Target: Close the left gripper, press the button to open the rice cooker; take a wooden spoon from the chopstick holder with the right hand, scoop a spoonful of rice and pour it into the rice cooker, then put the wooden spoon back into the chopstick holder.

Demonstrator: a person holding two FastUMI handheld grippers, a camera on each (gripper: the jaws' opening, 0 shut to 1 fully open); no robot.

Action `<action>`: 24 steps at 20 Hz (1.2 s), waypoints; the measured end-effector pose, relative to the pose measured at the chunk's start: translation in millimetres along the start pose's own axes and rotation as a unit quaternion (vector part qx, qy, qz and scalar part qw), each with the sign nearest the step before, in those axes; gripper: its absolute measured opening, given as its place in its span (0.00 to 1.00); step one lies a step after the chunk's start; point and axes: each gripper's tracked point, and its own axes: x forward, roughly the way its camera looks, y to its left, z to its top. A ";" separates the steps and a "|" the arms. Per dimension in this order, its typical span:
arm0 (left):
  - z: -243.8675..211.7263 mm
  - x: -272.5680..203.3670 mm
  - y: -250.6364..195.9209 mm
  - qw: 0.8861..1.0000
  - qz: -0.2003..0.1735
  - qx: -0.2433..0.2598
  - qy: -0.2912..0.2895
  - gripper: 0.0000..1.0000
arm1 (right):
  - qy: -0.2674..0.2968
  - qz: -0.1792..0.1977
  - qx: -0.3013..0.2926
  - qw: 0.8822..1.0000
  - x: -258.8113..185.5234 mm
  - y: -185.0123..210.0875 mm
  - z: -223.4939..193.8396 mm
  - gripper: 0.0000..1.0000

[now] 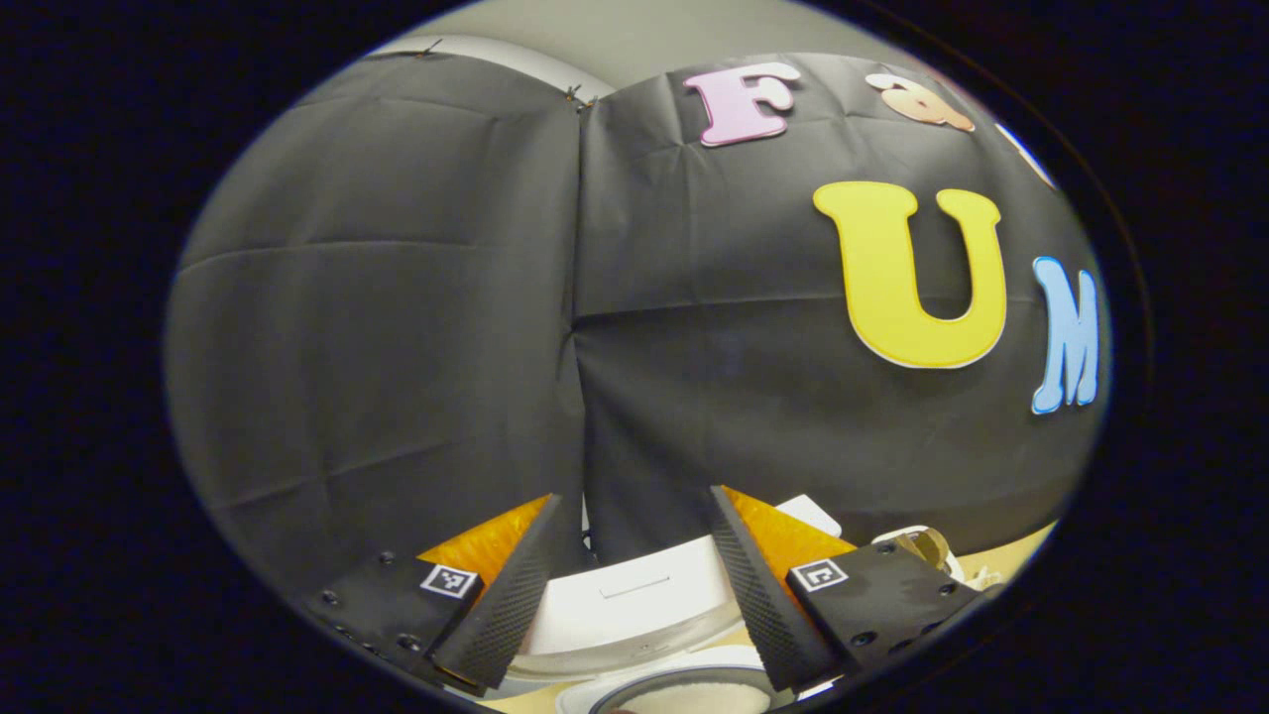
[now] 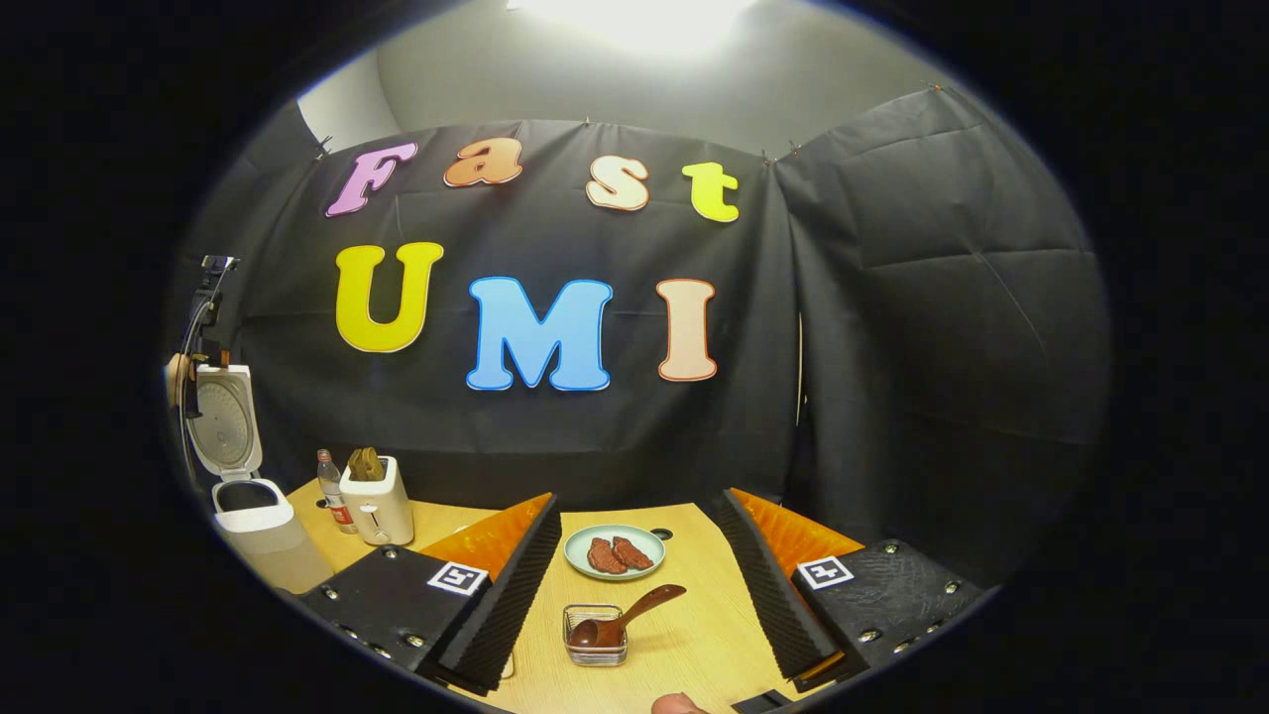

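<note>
Wooden spoon (image 2: 625, 615) (bowl in the chopstick holder (image 2: 596, 635)) slants handle up-right.

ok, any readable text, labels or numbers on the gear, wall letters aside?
Bottle label: too small to read.
Toaster, rice cooker: no readable marking.
Square tags on the right gripper: patterns, not text.
None legible.

Black cloth wall (image 2: 615, 426) hung in creased panels, clipped at top. Pale grey wall (image 2: 555, 79) above, bright ceiling light (image 2: 634, 15). Light wooden table (image 2: 684, 635) below.
</note>
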 end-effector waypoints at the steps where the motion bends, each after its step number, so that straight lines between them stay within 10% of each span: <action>1: -1.1 -0.4 0.5 1.000 0.001 -0.003 0.005 0.97 | 0.001 0.002 -0.002 1.000 1.3 -0.6 -0.3 0.98; 24: -20.7 -67.8 -18.8 0.999 0.001 -0.015 0.035 1.00 | 0.002 0.059 -0.008 0.998 24.1 -27.1 0.1 0.98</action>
